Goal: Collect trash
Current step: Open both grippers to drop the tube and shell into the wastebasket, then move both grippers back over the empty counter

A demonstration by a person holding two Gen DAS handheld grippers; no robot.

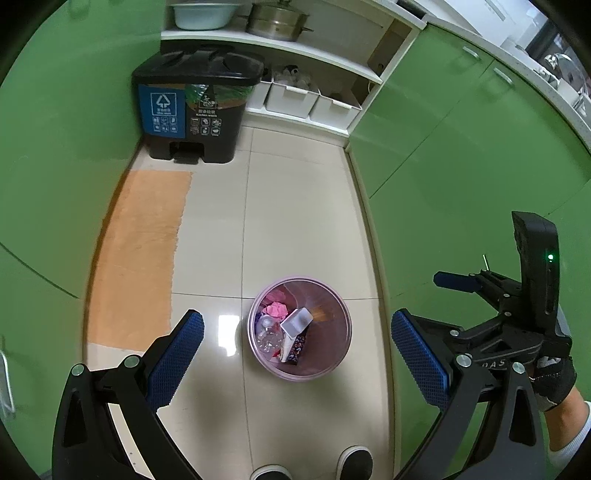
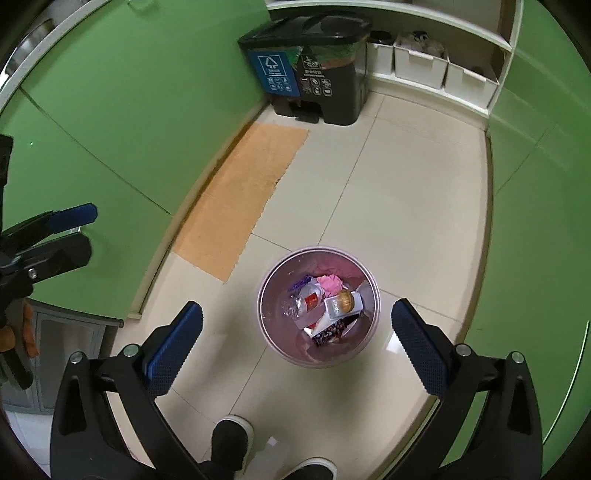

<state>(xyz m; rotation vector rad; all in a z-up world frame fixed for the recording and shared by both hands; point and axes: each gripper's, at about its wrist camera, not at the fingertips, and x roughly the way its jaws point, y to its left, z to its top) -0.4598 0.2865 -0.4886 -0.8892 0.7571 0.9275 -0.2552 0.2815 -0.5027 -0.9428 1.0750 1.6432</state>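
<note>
Room: green cabinet fronts walled both sides of a narrow kitchen floor of pale tiles.
Shelving: white open shelves closed the far end, holding a white basin and a steel pot above, white bins below.
Mat: an orange mat lay along the floor's left edge.
Sorting bin: a black two-part pedal bin stood in the far left corner of the floor, lids down, one blue label and one dark.
Basket: a round pink waste basket stood upright mid-floor, mouth up, just ahead of the person's shoes.
Basket contents: a crumpled clear bottle lay roughly across the left side; a white box leaned from centre toward the near rim, long axis slanting toward the near left; a gold round piece sat on it; pink crumpled paper lay at the far side; a dark patterned wrapper lay at the near side.
Left gripper: fingers wide apart, nothing between the pads, above the basket.
Right gripper: fingers spread fully, empty, framing the basket from above; held in a gloved hand.
</note>
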